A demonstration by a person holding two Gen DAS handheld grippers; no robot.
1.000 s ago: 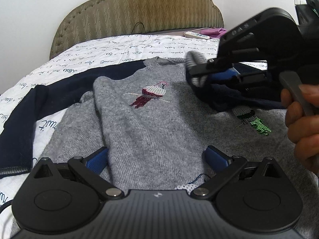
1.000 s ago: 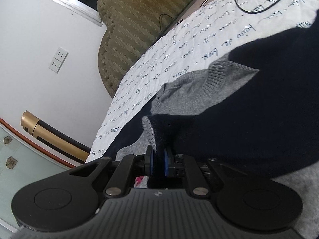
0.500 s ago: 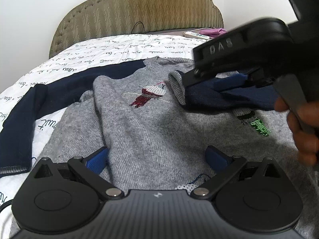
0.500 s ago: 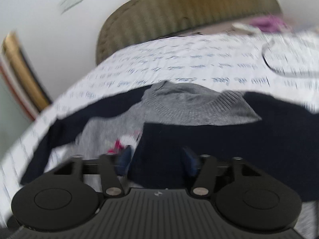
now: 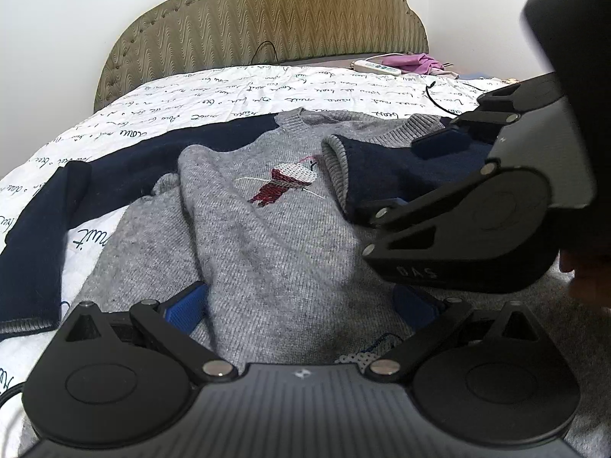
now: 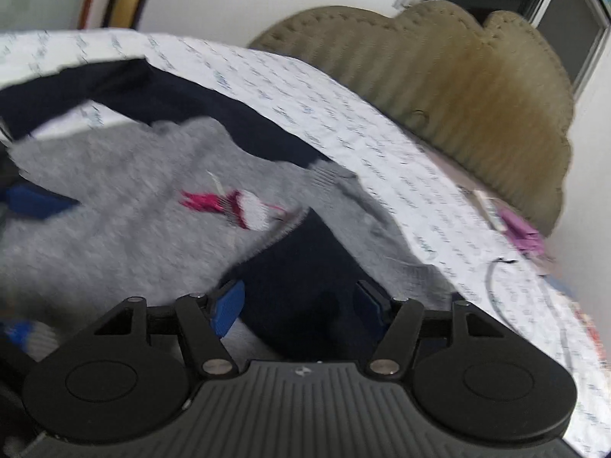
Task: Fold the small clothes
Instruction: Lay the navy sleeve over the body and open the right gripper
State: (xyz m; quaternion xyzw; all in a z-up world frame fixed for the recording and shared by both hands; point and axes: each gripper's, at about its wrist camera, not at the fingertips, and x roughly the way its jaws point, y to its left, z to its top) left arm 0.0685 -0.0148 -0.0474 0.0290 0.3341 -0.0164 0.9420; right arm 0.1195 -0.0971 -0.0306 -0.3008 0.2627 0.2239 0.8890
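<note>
Where bed (image 5: 236, 87) carries white sheet with script print, grey knit sweater (image 5: 267, 252) lies flat, navy sleeve (image 5: 385, 168) folded across chest. Left tool (image 5: 301, 301) spread wide over hem. Right tool (image 6: 299, 297) just opened, sleeve loose between pads. Zigzag olive headboard (image 5: 267, 19), white wall.

The left wrist view sits low over the near hem of the grey sweater (image 5: 275, 252), looking level-on up the bed (image 5: 236, 87) toward the padded headboard (image 5: 267, 19), its own tongs (image 5: 301, 305) framing the bottom edge. The right tongs (image 5: 401, 175) cut in from the right, close to the lens. The right wrist view looks from the sweater's (image 6: 114, 236) right side, close above the folded navy sleeve (image 6: 305, 267), rolled so the bed (image 6: 343, 114) runs diagonally, and blurred. Both views share the sweater's embroidered bird (image 5: 290, 183) (image 6: 236, 206), the headboard (image 6: 458, 84) and the left tongs' blue pad (image 6: 34, 198).
</note>
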